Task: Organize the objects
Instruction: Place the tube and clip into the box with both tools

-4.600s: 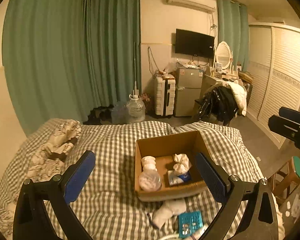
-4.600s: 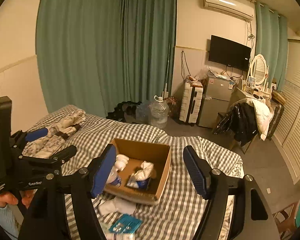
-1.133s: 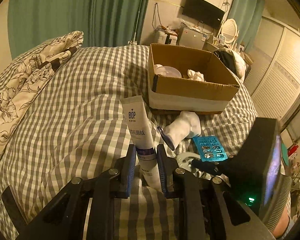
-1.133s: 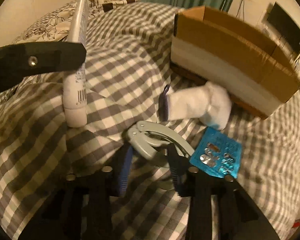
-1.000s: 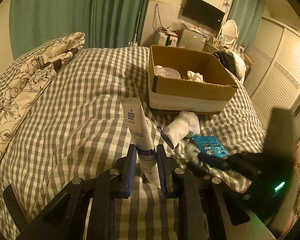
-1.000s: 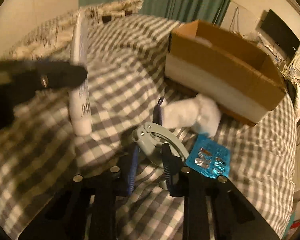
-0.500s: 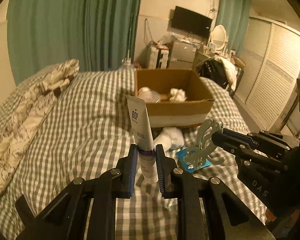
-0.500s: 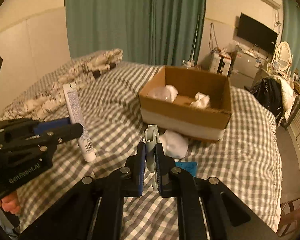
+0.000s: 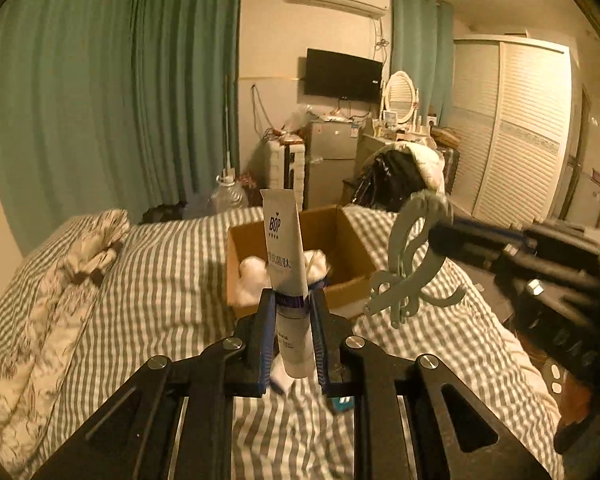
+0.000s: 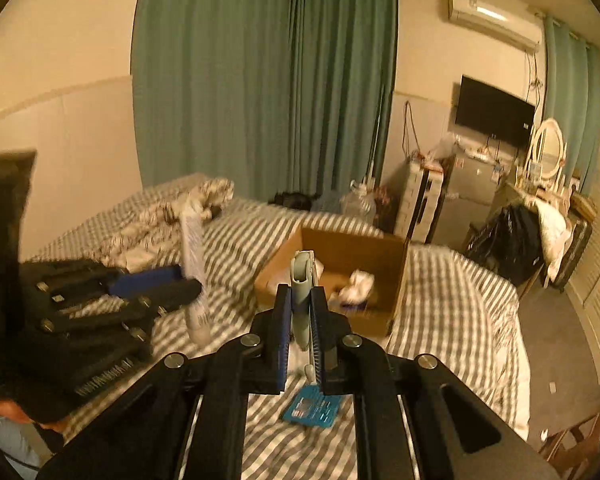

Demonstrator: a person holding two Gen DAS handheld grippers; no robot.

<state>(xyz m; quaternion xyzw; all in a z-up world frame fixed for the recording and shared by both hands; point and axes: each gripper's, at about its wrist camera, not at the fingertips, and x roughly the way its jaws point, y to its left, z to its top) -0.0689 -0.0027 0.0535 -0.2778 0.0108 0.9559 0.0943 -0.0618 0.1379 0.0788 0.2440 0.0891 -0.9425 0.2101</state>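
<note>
Tube (image 9: 286, 264) stands upright, clamped in left gripper (image 9: 291, 336), above bed (image 9: 172, 280) before box (image 9: 352, 248). Right gripper (image 10: 300, 344) clamped on hanger (image 10: 302, 292). Blister pack (image 10: 314, 404) lies on bed.

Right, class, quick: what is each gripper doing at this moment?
Left gripper: shut on the white tube.
Right gripper: shut on the grey-green plastic hanger.

A: Around the checked bed (image 9: 172, 280), what stood?
B: Green curtains (image 9: 112, 92) behind it, a patterned pillow (image 9: 96, 248) on its left edge.
A: Beyond its far end?
B: Wall television (image 9: 343, 75), small fridge (image 9: 331, 160), oval mirror (image 9: 399, 92), louvred wardrobe (image 9: 516, 128).
</note>
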